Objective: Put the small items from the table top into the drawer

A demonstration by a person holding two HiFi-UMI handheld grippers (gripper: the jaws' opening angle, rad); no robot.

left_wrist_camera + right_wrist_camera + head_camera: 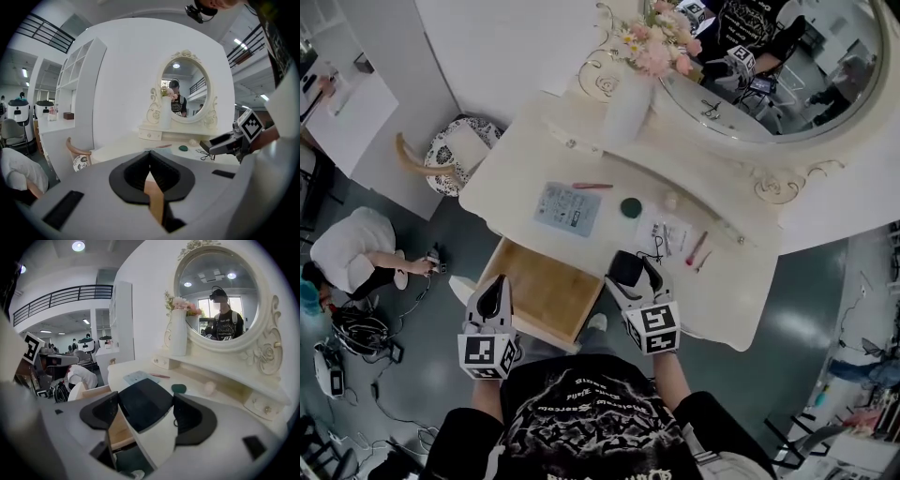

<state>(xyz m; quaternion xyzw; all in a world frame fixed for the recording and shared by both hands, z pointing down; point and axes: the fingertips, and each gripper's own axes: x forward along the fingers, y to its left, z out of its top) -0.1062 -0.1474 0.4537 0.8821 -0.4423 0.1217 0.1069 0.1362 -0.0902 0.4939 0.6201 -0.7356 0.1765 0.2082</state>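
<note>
Close to the front edge of the cream-white desk (511, 183), the right gripper (631, 277) has its two jaws wide apart and pressed on a flat black case with rounded corners (624, 268). The case fills all the space between the pads. It hangs above the desk's front edge, just beside the right side of the open light wooden drawer (546, 291).

The left gripper (497, 291) is over the front left corner of this drawer. Its jaws are brought together at the tips and hold nothing.

A little farther, near the middle of the desk top, lies a white paper sheet (666, 232) with thin black loops on it. Two thin pink-red sticks (697, 248) lie just beside it, toward the right end of the desk. To the left of the sheet are a dark green round disc (631, 207) and a light blue printed card (567, 208). A small pale round piece (671, 200) and a red pencil (592, 186) lie just behind them.

At the back edge stands a white vase (628, 111) with pink flowers, next to a big round mirror (778, 70).
</note>
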